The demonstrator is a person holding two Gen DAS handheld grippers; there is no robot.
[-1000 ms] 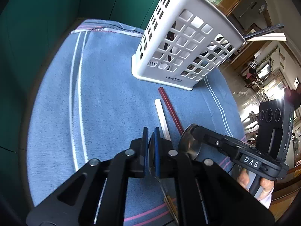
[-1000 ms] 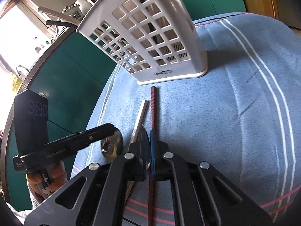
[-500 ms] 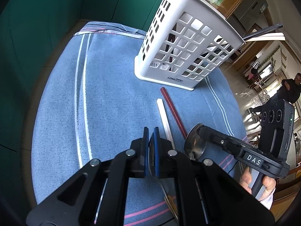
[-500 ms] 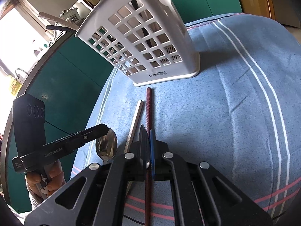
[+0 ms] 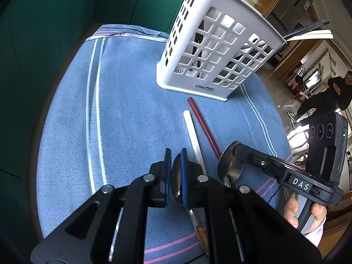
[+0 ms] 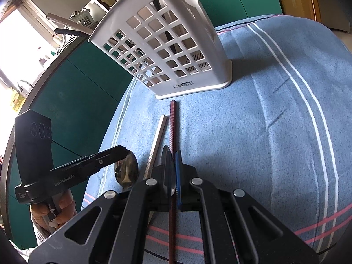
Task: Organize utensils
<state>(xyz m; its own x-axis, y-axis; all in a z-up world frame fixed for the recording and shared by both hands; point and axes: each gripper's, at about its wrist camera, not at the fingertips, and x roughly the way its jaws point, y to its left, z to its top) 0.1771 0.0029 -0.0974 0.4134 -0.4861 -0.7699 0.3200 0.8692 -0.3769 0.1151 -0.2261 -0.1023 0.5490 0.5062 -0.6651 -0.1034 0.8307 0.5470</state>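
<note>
**Mia:** Spoons first. Where are they?

**Tom:** Up off the blue cloth (image 5: 132,110), one in each tool. The left gripper (image 5: 175,157) has its jaws clamped on the bowl of the left spoon (image 5: 177,180). They have just let out a tiny bit, but the spoon sits between them. The right gripper (image 6: 172,156) has its jaws tight together on the bowl of the right spoon (image 5: 228,167).

**Mia:** Will they be hard to carry?

**Tom:** I think not. They look like shiny metal, so they should be light and stiff and won't bend. But they are smooth, and a round bowl can slide or swing in flat jaws. The thin neck, just under the bowl, might be a safer spot to hold.

**Mia:** Where do they go?

**Tom:** Likely into the white basket (image 5: 191,85), which stands up near the far edge of the tabletop. Its top is open, so tip each spoon handle down.

**Mia:** And the sticks?

**Tom:** The red chopstick (image 5: 203,127) and the white chopstick (image 5: 193,134) lie side by side on the cloth, running from just in front of the basket toward the near edge. They look thin and may roll, so pinch one across its middle.
</note>
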